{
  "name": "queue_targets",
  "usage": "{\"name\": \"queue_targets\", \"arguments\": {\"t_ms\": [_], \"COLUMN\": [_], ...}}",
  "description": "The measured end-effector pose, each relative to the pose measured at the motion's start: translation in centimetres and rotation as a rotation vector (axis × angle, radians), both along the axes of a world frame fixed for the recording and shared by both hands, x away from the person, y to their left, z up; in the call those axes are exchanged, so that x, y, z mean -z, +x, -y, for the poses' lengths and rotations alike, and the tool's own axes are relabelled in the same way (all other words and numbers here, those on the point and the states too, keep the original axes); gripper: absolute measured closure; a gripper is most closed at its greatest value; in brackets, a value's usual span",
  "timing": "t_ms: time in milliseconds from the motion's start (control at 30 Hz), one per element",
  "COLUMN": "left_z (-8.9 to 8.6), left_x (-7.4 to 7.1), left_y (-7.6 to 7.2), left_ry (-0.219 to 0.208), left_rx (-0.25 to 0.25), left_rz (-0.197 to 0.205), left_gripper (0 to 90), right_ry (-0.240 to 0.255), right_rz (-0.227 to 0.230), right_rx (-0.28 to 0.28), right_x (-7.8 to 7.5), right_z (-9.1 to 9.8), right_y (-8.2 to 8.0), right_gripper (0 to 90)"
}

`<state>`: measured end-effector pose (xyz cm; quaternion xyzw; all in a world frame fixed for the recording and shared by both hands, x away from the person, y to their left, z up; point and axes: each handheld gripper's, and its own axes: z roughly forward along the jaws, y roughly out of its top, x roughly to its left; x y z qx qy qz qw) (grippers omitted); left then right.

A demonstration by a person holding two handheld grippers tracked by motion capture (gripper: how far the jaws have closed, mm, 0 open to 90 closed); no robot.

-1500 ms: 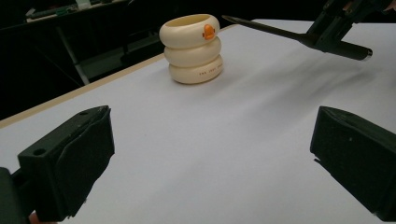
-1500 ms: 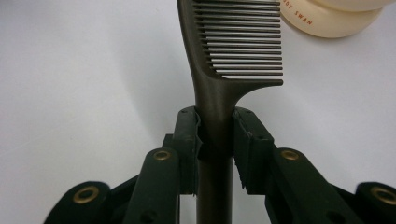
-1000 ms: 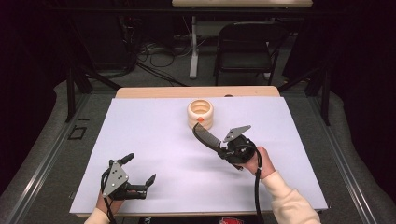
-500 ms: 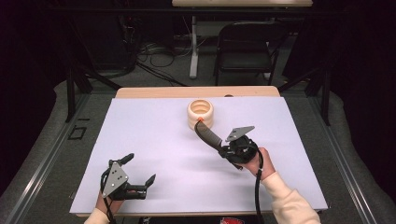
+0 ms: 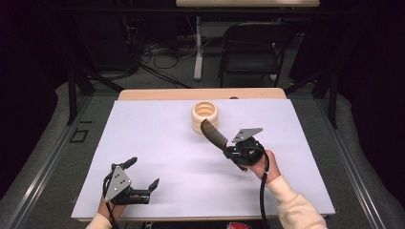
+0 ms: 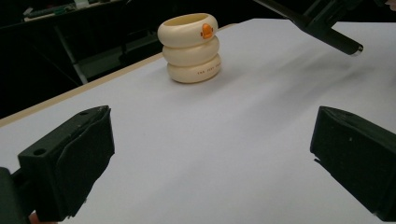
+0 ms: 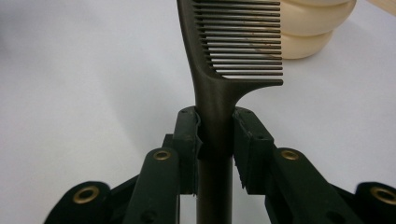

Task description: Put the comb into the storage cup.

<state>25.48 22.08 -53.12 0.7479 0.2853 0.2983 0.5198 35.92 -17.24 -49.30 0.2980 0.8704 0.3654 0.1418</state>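
Between matte pads, smooth dark fine-toothed comb (image 7: pixel 219 88)

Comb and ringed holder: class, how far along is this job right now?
Done: the right tongs are shut on the handle of the comb, lifted off the white table. In hand: its toothed end hangs just beside the cream ringed holder. Left, probably: lowering the comb into the holder's open top. The left tongs wait open.
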Motion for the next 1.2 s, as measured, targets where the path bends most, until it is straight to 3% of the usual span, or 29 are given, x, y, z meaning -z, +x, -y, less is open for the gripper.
{"name": "queue_targets", "arguments": {"t_ms": [300, 600, 1200], "left_z": [0.0, 0.0, 0.0], "left_x": [0.1, 0.1, 0.1], "left_y": [0.1, 0.1, 0.1], "left_ry": [0.004, 0.001, 0.005], "left_rx": [-0.002, 0.001, 0.004], "left_rz": [-0.003, -0.007, -0.009], "left_gripper": [0.0, 0.1, 0.1], "right_ry": [0.022, 0.044, 0.053], "right_rz": [0.008, 0.05, 0.087], "right_rx": [0.015, 0.043, 0.065], "right_x": [0.1, -0.1, 0.0], "right_z": [0.3, 0.4, 0.3], "right_y": [0.2, 0.3, 1.0], "right_gripper": [72.0, 72.0, 72.0]}}
